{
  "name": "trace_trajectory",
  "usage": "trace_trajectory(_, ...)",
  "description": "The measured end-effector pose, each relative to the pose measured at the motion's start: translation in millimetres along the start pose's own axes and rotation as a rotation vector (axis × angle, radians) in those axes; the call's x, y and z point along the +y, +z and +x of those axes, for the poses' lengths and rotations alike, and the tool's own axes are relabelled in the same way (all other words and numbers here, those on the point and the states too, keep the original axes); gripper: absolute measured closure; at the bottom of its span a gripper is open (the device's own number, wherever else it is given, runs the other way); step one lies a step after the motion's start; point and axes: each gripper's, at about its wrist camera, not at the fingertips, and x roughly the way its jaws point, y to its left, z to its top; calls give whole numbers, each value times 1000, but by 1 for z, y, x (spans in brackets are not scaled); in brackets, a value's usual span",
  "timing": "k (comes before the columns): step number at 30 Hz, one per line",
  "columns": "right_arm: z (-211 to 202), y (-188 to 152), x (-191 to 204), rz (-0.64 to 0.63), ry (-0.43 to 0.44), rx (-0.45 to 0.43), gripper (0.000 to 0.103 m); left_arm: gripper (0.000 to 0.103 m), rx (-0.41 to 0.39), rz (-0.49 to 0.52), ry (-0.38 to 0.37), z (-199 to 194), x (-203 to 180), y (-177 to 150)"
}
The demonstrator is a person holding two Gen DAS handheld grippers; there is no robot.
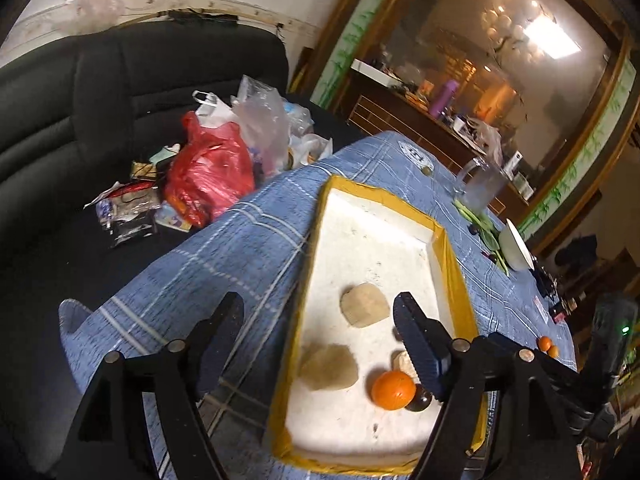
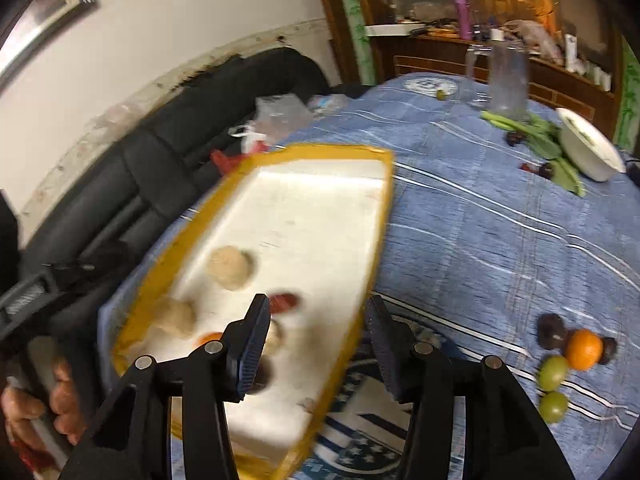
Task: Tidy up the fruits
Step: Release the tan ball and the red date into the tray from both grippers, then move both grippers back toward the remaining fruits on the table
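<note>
While both tongs gape empty, blue plaid tablecloth, yellow-rimmed foam tray, black sofa.

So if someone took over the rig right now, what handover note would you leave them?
Left gripper: open, empty, over the tray's near end.
Right gripper: open, empty, above the tray's right rim.
Done: one orange, a dark fruit and several beige lumps lie in the tray.
Left: on the cloth to the right, another orange, two green fruits and dark fruits.
</note>
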Motion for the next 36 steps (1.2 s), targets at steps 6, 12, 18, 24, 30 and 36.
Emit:
trace_trajectory(6,22,-19,1,-50,-145,87,50,26,12,10,6,-3,0,-14)
trace_trajectory(12,20,-37,3,-37,-182,130,51,26,13,23,-5,-7,-8,-19)
trace_trajectory(18,13,-59,24,-83,-223,115,51,26,-1,68,-23,-10,-24,-20)
trace_trajectory(24,-9,-69,9,6,-91,60,51,26,-2,177,-56,-15,-75,-23)
trace_trajectory(30,-81,-74,-31,42,-162,-137,29,22,9,289,-142,-19,-139,-41)
trace_trajectory(36,-152,-91,-65,19,-385,-368,6,16,39,403,-277,-30,-201,-61)
